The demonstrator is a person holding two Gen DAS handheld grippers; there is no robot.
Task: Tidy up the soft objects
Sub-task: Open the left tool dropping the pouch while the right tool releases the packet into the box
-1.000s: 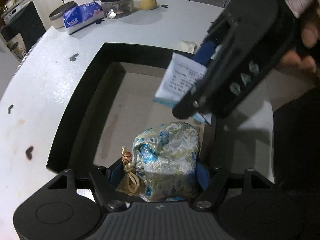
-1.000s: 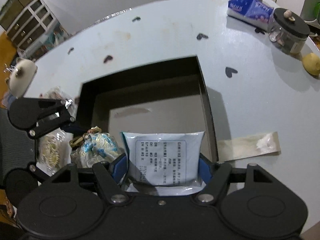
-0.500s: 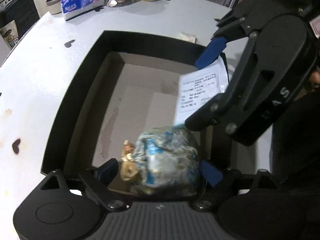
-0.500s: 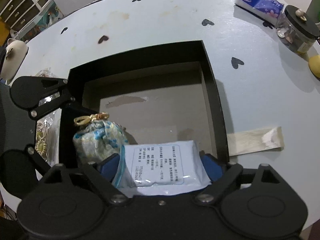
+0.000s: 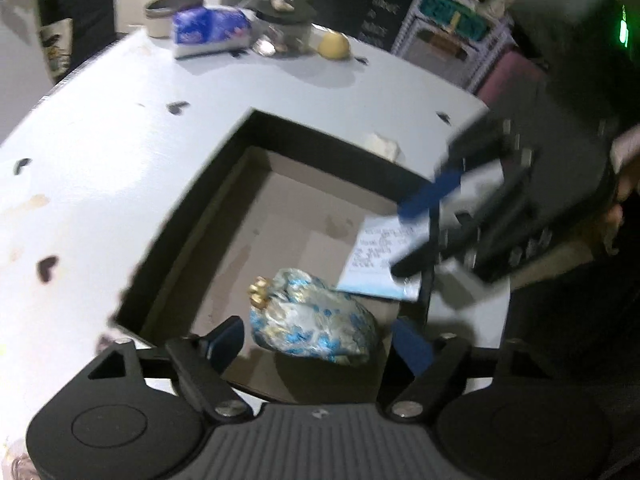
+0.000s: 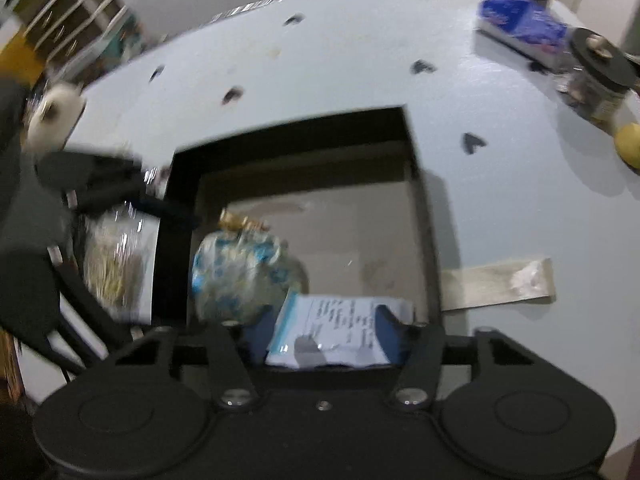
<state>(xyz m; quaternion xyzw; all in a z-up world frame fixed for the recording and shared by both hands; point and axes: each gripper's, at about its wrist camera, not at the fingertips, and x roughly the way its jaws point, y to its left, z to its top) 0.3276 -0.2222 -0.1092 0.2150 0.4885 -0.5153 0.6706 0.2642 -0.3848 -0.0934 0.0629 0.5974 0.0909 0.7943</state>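
A blue and gold brocade pouch [image 5: 312, 322] lies inside the black box [image 5: 188, 208] near its front wall; it also shows in the right wrist view [image 6: 240, 276]. My left gripper [image 5: 320, 346] is open above it, fingers apart and clear of the pouch. A white printed packet [image 5: 380, 258] lies in the box beside the pouch. In the right wrist view the packet [image 6: 340, 328] sits between the spread fingers of my right gripper [image 6: 320, 330], which looks open. The right gripper [image 5: 440, 204] hangs over the box's right side.
The box [image 6: 420, 200] sits on a white round table [image 6: 320, 60]. At the far edge stand a blue tissue pack [image 5: 208, 28], a lidded glass jar [image 6: 596, 76], a tin [image 5: 172, 8] and a yellow fruit [image 5: 334, 46]. A clear packet [image 6: 116, 264] lies left of the box.
Both grippers opened and pulled back up. The pouch and the white packet, held a second ago, now lie loose in the box.
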